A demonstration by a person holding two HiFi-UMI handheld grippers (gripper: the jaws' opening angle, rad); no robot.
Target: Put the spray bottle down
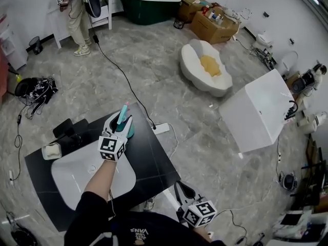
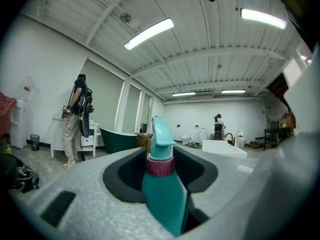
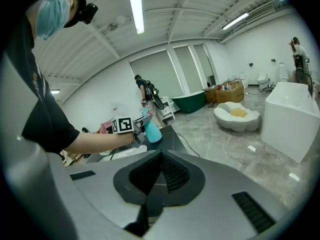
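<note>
The teal, pink-collared spray bottle (image 2: 161, 189) sits upright in the left gripper (image 1: 121, 122).

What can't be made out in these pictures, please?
- Spray bottle base: head view, partly hidden behind the left gripper; left gripper view, cut off by its fingers. Whether it touches the black countertop is unclear.
- Bottles in the cardboard box: head view, too small to identify.

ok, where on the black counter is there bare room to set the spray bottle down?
Bare: the black counter strip between the white basin and the right edge, plus the back corner beneath the spray bottle held in the left gripper. Crowded: back left, where a black fixture and a small white item sit.
</note>
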